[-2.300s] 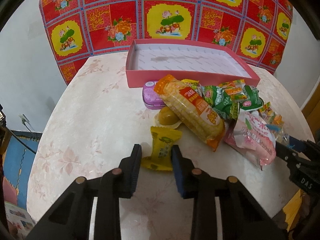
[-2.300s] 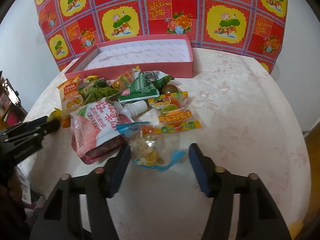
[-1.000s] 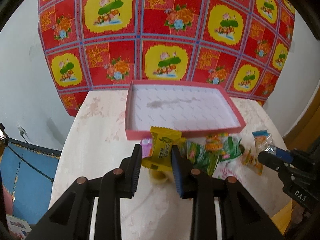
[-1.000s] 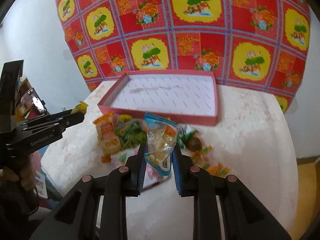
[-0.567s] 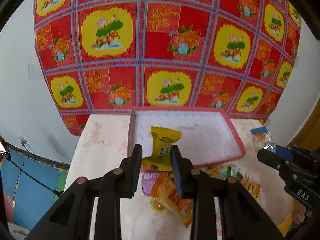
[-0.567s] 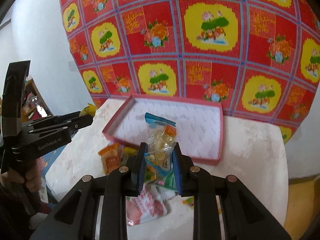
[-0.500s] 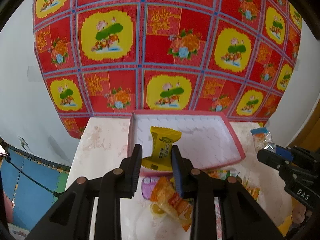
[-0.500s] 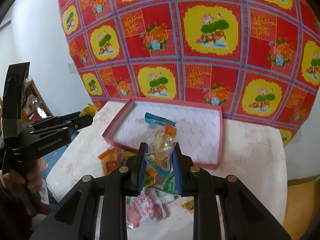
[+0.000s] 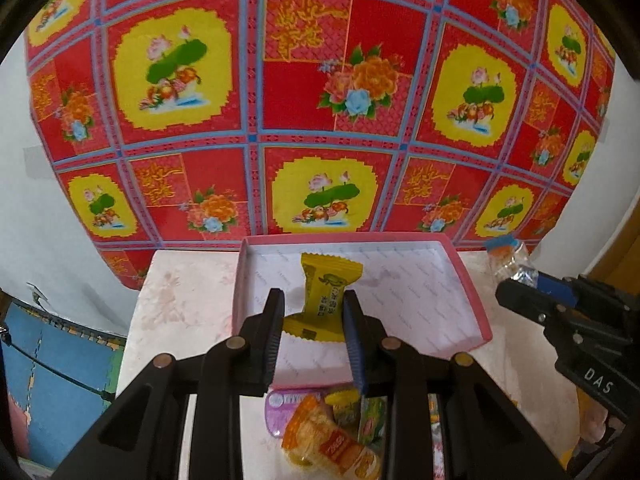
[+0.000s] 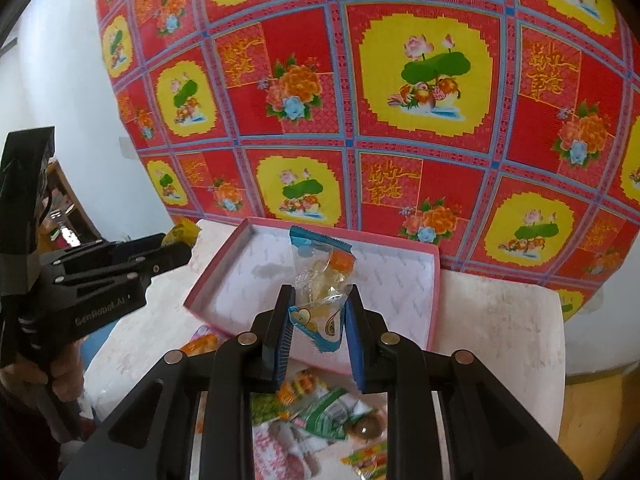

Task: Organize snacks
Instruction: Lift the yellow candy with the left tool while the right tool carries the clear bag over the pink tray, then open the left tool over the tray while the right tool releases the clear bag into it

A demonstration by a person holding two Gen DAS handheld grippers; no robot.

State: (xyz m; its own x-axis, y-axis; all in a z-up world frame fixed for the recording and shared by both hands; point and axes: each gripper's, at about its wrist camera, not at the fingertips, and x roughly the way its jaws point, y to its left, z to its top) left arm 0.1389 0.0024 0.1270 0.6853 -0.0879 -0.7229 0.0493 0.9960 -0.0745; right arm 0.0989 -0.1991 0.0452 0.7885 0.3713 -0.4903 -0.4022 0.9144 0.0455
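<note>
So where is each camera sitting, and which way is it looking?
Left wrist: sits on the left gripper, looking forward and down at the yellow snack it holds above the pink box; the right gripper shows at the right edge.
Right wrist: sits on the right gripper, looking forward and down at its clear candy bag; the left gripper and a hand show on the left.
Shared: box, red cloth, table.

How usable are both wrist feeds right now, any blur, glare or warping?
Left wrist: strong fisheye bowing of the patterned cloth, dark corners; yellow snack packet in the left claw sharp. Right wrist: same warping; clear candy bag glints slightly, snacks below soft.
</note>
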